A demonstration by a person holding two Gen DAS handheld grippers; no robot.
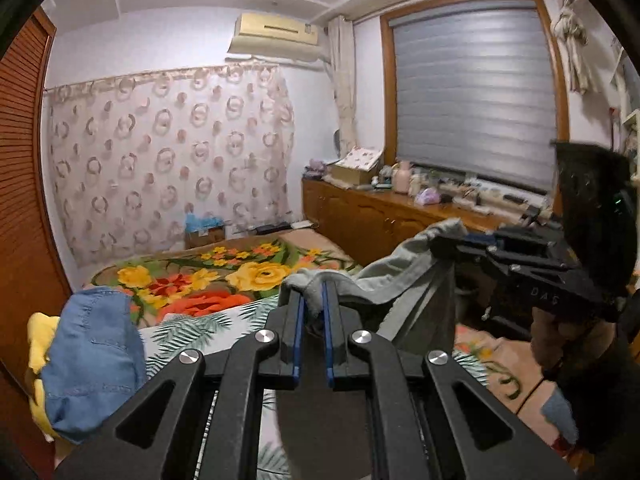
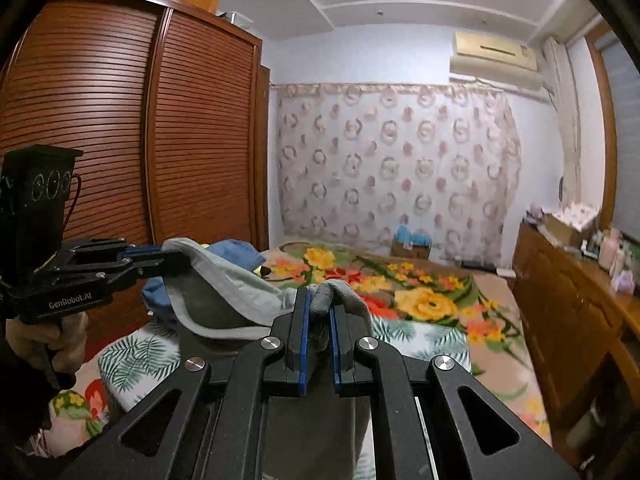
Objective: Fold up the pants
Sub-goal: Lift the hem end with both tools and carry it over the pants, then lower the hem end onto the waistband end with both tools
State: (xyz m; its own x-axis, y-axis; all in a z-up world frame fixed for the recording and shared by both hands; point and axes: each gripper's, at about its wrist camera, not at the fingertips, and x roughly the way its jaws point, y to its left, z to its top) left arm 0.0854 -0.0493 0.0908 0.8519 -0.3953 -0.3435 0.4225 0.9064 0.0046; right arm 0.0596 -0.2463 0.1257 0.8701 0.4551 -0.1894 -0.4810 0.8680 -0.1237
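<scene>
Two pinched corners hold the grey pants (image 1: 404,280) in the air above the bed (image 1: 208,276): the left gripper (image 1: 313,300) is clamped on one bunched fold of the soft, matte knit, and the right gripper (image 2: 319,308) is clamped on another, blue-lined pads squeezing the cloth into thick rolls. Between the two grips the hem edge sags in a shallow curve, and the rest of the fabric hangs down out of sight behind the black linkages. Just beside it on the mattress lies a crumpled blue denim garment (image 1: 92,364) over something yellow (image 1: 40,344). Below is a smooth palm-leaf sheet (image 1: 192,328), then a plush blanket with big yellow and orange flowers. The far half of the bed lies flat and bare of clothes. A slatted wooden wardrobe (image 2: 120,128) bounds one side and a low wooden cabinet (image 2: 572,300) crowded with small items the other, leaving a narrow aisle.
</scene>
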